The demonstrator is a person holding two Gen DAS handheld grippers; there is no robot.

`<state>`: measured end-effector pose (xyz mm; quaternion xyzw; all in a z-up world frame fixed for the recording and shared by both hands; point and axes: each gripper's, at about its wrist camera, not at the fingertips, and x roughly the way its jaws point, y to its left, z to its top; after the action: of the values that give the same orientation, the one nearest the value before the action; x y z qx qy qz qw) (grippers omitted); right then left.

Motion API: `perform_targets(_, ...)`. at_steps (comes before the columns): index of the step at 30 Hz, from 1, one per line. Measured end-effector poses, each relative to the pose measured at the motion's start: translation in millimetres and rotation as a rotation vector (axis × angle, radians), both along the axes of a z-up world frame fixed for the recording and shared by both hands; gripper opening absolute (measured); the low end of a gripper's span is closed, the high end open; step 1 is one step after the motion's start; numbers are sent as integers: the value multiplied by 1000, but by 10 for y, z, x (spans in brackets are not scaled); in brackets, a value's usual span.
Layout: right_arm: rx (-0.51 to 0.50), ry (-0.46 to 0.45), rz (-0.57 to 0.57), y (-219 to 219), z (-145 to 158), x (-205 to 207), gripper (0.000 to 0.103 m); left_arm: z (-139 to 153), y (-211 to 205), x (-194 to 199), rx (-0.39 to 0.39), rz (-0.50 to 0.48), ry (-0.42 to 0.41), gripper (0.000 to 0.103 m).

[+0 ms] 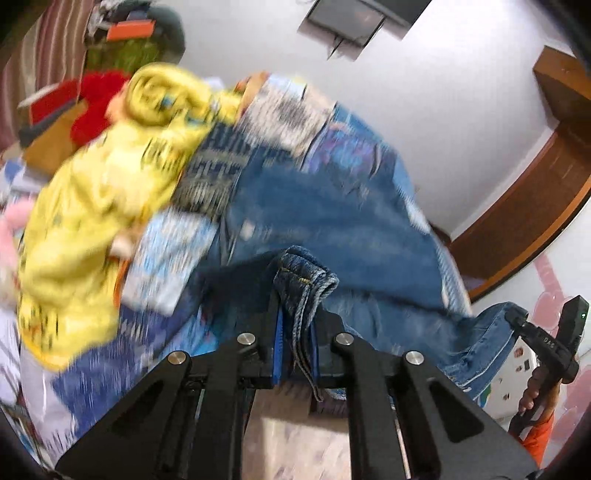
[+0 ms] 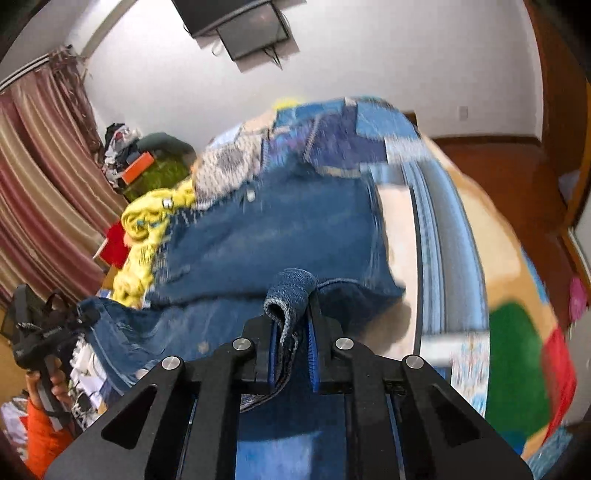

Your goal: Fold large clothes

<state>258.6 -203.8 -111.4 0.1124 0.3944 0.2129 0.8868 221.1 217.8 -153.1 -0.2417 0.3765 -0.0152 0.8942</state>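
Note:
A pair of blue jeans (image 1: 332, 221) lies spread over a bed with a patchwork blue cover (image 1: 173, 254). My left gripper (image 1: 297, 314) is shut on a bunched hem of the jeans and holds it up off the bed. My right gripper (image 2: 291, 314) is shut on another folded edge of the same jeans (image 2: 266, 236). Each gripper shows in the other's view, the right one at the far right (image 1: 543, 343) and the left one at the far left (image 2: 48, 332), both at the jeans' near edge. Both views are blurred by motion.
A yellow garment (image 1: 96, 206) lies crumpled on the bed's left side, with red cloth (image 1: 99, 99) behind it. A striped curtain (image 2: 40, 177), a wall-mounted screen (image 2: 243, 26) and wooden door trim (image 1: 535, 192) border the room. A colourful floor mat (image 2: 517, 350) lies to the right.

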Motion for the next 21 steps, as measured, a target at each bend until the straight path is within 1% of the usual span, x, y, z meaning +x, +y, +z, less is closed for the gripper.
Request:
perform_targets(3,-5,-53,-7,45,185,280,11,213,44,343,16,-4,-51,11)
perform_targets(6,-11,-80,-18,74,292,601,11,343,94,751,50,10,-73,11)
perform_targets(10,-24,-84,-37,130,320,1095,11,333,251,1360,3,38,-57,11)
perform_targets(13,-33,-69,-42,215,256,1492,11,207,358,1808,-22,69,-24,11)
perform_targets(15,-61,-54,-57,288,133,1761,11,74,404,2079,-29,82,1,11)
perform_targets(17,-75,-28,-65,338,-31,1985,11,-127,424,2375,-26,87,45,11)
perform_targets(19,-94,16,-78,403,-264,2222,11,-391,410,2652,-4,95,109,11)
perform_targets(21,-112,55,-89,437,-488,2393,11,-636,395,2825,13,99,162,11)
